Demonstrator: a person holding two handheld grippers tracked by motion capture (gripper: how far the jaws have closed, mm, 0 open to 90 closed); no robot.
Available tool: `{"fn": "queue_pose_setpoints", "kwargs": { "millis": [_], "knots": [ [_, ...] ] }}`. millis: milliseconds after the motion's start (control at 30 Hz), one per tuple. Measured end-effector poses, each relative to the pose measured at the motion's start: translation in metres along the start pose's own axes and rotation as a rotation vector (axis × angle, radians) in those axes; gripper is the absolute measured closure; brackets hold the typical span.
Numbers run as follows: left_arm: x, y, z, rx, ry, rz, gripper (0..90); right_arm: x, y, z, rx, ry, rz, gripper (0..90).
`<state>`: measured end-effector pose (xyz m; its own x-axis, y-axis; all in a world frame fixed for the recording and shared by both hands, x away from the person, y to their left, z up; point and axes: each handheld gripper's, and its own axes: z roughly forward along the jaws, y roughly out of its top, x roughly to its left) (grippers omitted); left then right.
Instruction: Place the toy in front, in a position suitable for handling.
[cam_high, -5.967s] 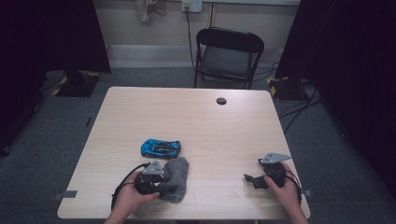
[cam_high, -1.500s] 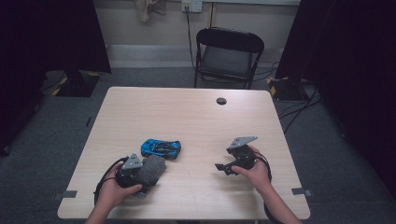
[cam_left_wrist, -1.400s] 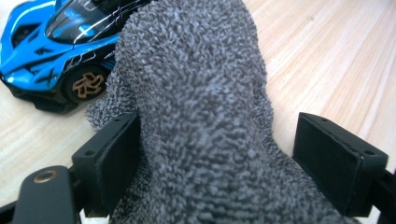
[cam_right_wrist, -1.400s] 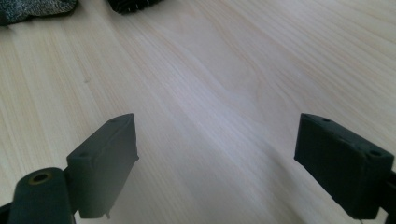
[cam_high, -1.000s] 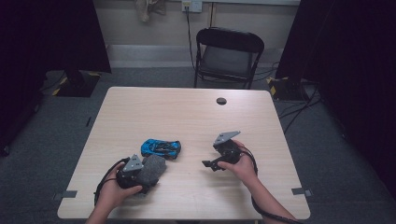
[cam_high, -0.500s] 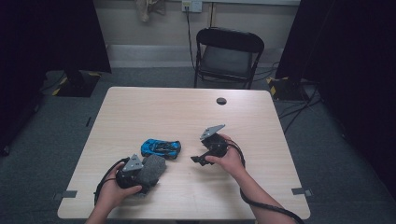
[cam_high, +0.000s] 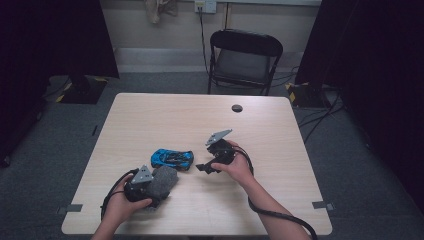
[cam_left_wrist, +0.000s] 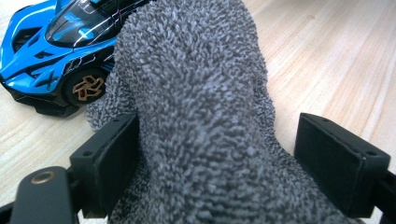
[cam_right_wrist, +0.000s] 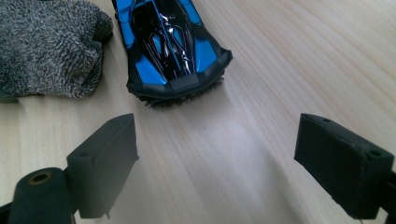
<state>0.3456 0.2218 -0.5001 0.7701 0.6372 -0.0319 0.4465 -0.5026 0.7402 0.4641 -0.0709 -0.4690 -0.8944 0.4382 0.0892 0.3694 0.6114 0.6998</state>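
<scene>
A blue and black toy car (cam_high: 172, 158) stands on the light wooden table (cam_high: 150, 115), left of centre. Just in front of it lies a bunched grey knitted cloth (cam_high: 162, 181), which touches the car's side (cam_left_wrist: 56, 42). My left gripper (cam_high: 152, 187) rests at the front left. The cloth (cam_left_wrist: 196, 93) fills the gap between its jaws, and the gripper (cam_left_wrist: 233, 158) is shut on it. To the right of the car, my right gripper (cam_high: 204, 167) is open and empty. It (cam_right_wrist: 224, 154) points at one end of the car (cam_right_wrist: 173, 42), a short way off, with the cloth (cam_right_wrist: 46, 46) beyond to the left.
A small black round object (cam_high: 237, 108) lies near the table's far edge. Behind the table stands a black folding chair (cam_high: 245, 55). Cables trail from both grippers over the front edge. Bare tabletop stretches to the right and at the back.
My right gripper has moved left across the table, from the right side to just beside the car. The left gripper and the cloth have stayed put.
</scene>
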Motion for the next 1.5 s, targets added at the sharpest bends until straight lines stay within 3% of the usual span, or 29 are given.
{"fn": "queue_pose_setpoints", "kwargs": {
  "millis": [567,1033,1500],
  "knots": [
    [0.000,0.000,0.000,0.000,-0.002,-0.004,14.4,0.016,0.029,0.030,0.009,0.024,-0.046,12.3],
    [0.001,0.000,0.000,0.000,-0.002,-0.004,14.5,0.014,0.043,0.052,0.026,0.053,-0.055,12.3],
    [0.000,0.000,0.000,0.001,-0.001,-0.004,14.5,0.015,0.044,0.068,0.046,0.071,-0.069,12.2]
  ]
}}
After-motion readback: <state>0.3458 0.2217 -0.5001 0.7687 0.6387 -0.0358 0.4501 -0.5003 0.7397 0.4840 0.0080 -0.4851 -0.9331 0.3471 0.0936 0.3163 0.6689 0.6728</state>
